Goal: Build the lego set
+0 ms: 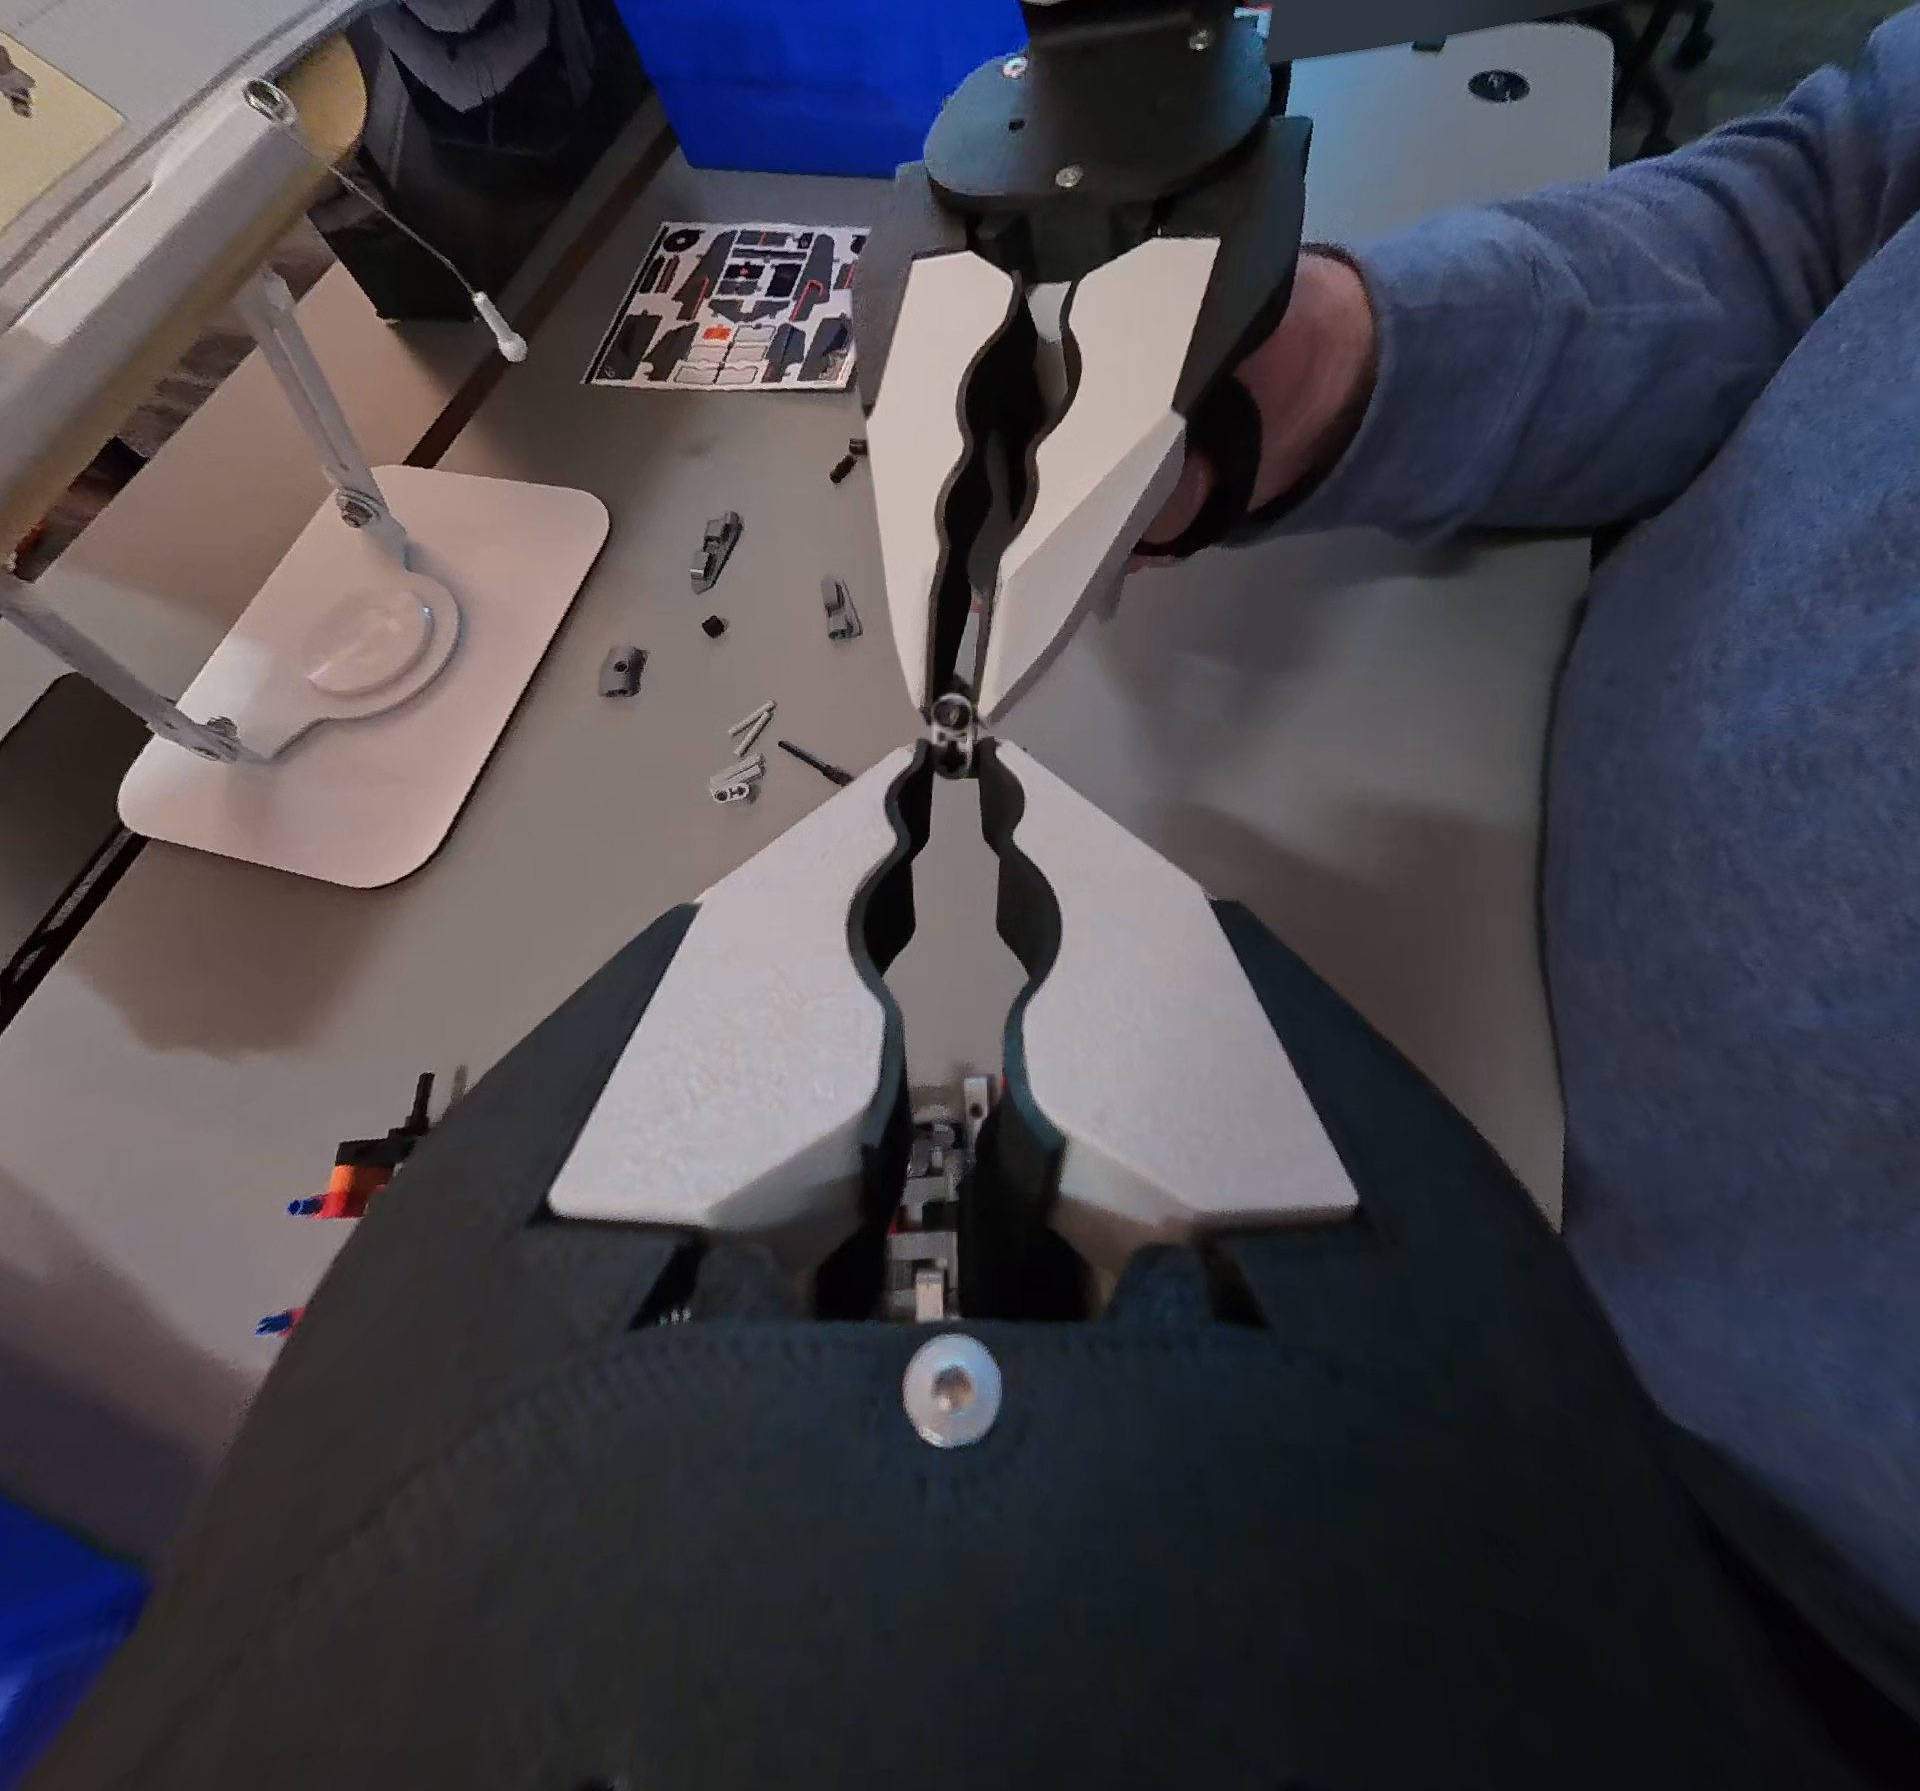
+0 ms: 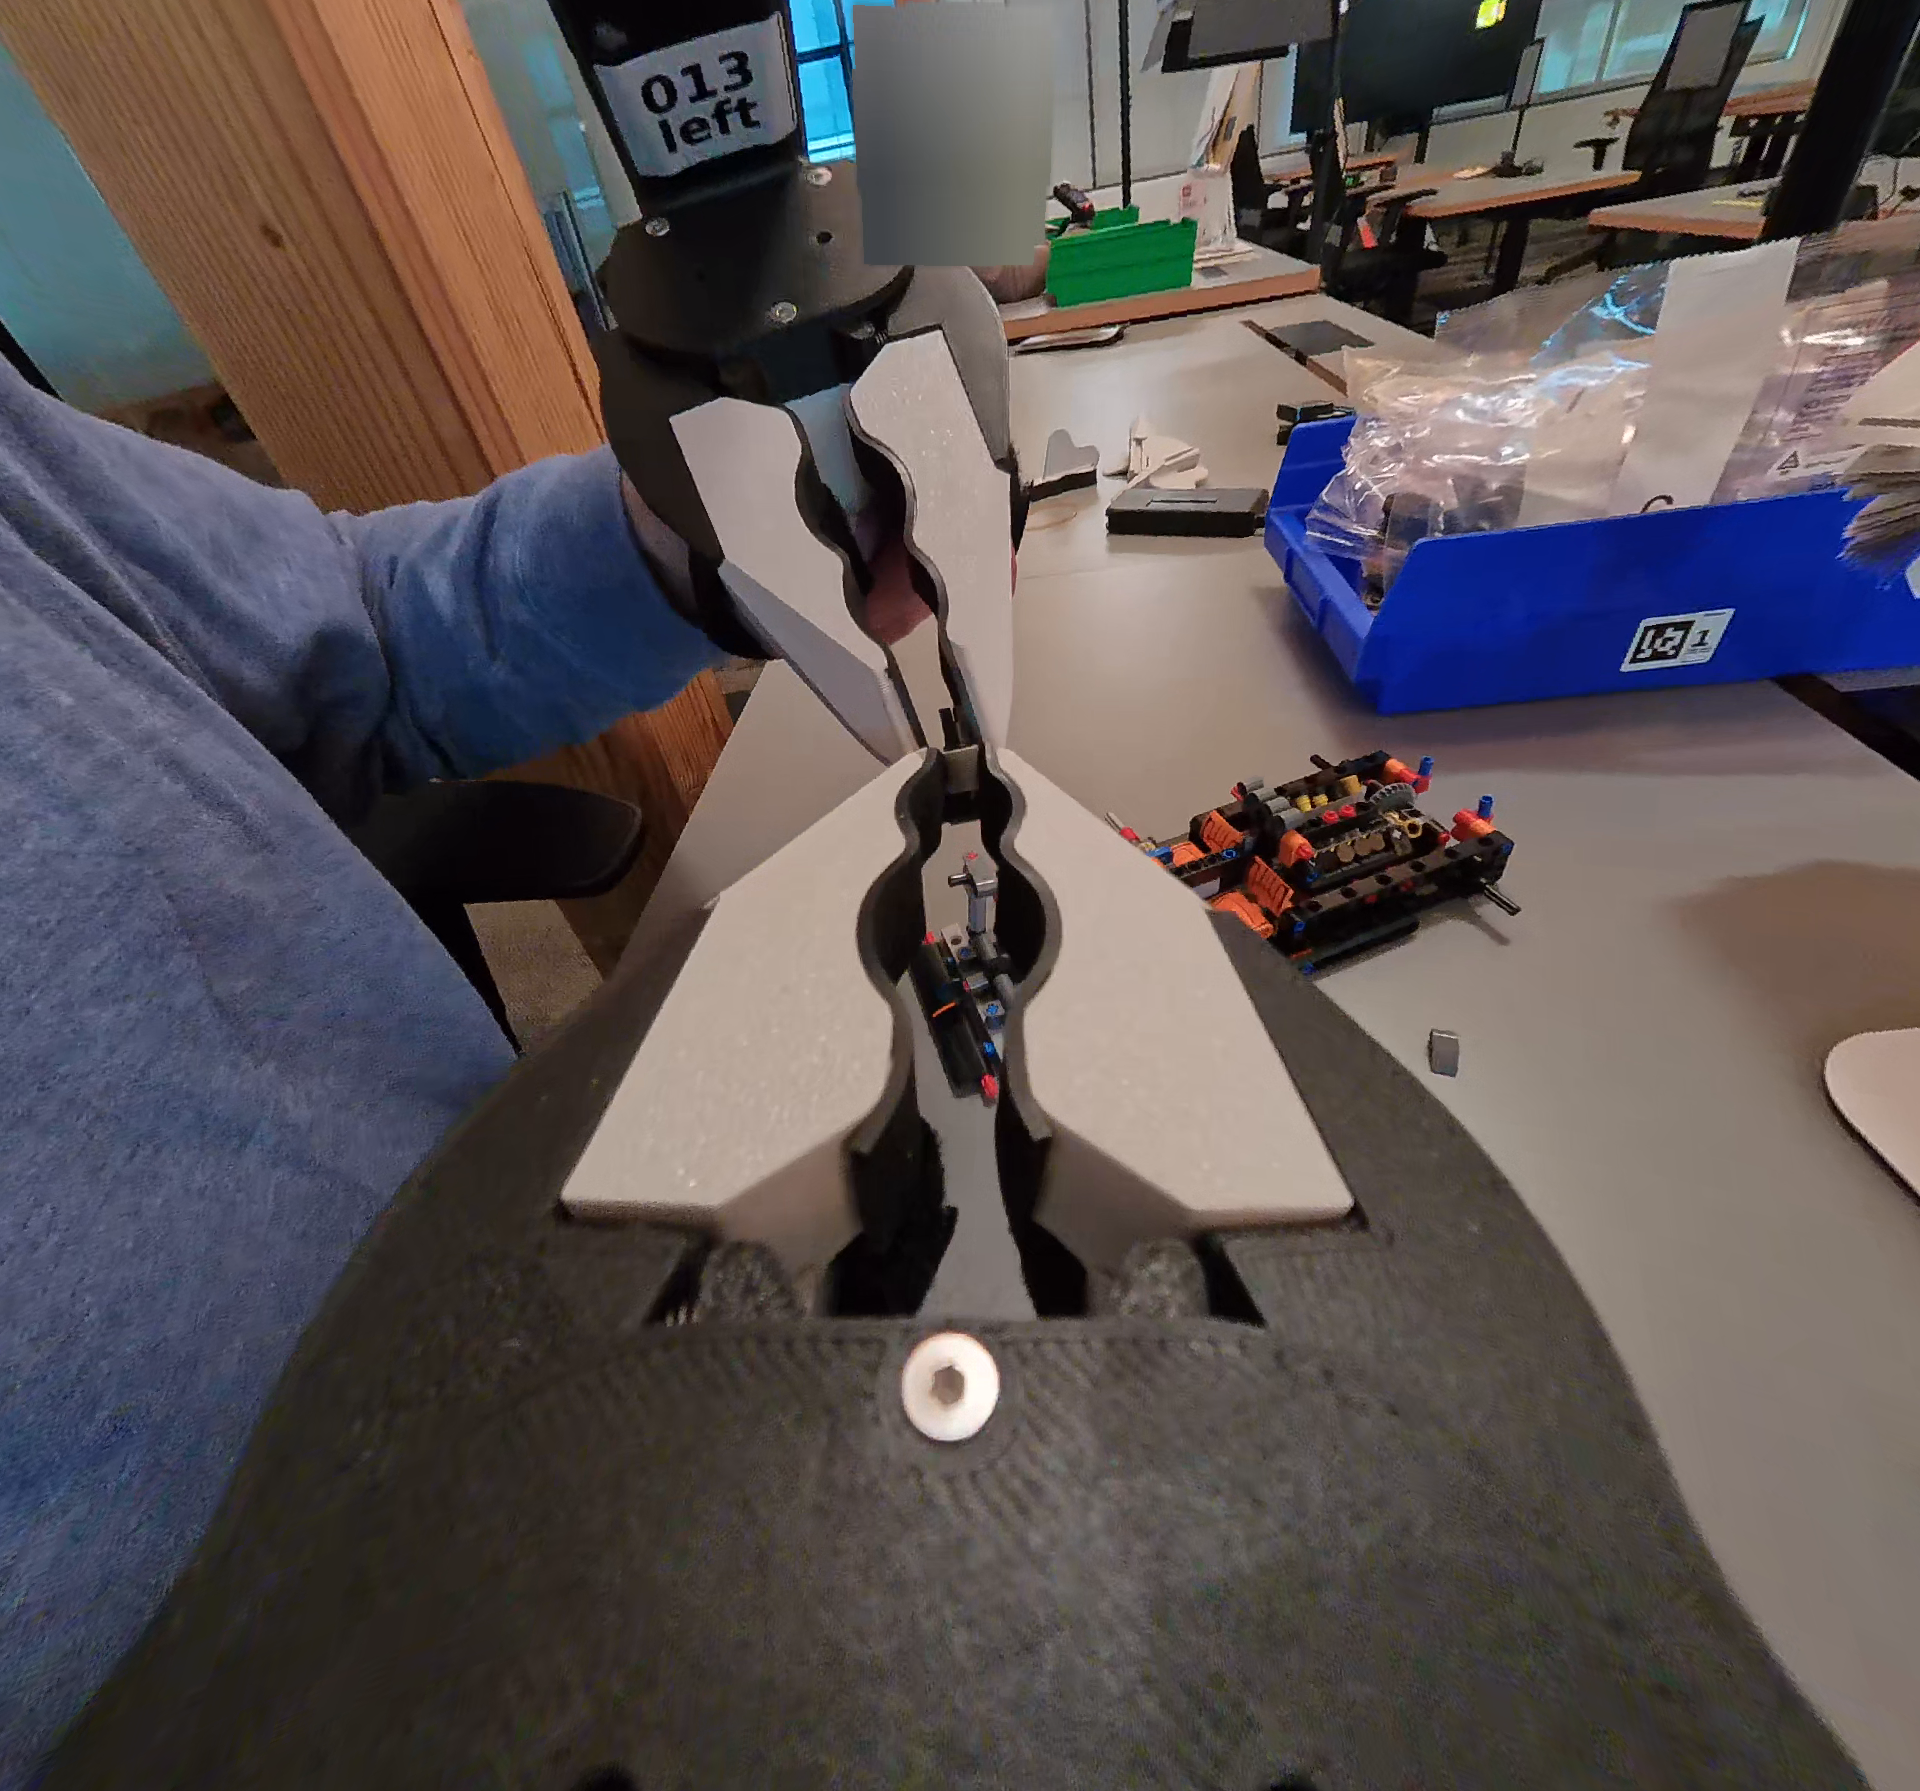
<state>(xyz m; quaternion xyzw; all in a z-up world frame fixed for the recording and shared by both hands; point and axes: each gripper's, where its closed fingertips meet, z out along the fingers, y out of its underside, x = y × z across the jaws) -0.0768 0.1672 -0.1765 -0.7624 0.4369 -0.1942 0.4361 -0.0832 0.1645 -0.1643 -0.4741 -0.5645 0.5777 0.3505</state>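
Note:
My left gripper (image 1: 951, 762) and my right gripper (image 1: 951, 702) meet tip to tip above the grey table (image 1: 1299, 702). The left is shut on a small black lego piece (image 1: 951, 757). The right is shut on a small grey lego piece (image 1: 951, 713) that touches the black one. In the right wrist view, my right gripper (image 2: 961, 767) holds the grey piece (image 2: 963, 767), and the left gripper (image 2: 951, 739) comes down from above with the black piece (image 2: 951, 728). A black and orange lego chassis (image 2: 1340, 848) lies on the table to the right.
Loose grey and black pieces (image 1: 717, 552) and a sticker sheet (image 1: 727, 307) lie beyond the grippers. A booklet stand's white base (image 1: 343, 681) is at left. A blue bin of bags (image 2: 1558, 619) stands at the back. A small subassembly (image 2: 966, 993) lies under my right gripper. My two grippers' fingertips are within a few centimetres of each other.

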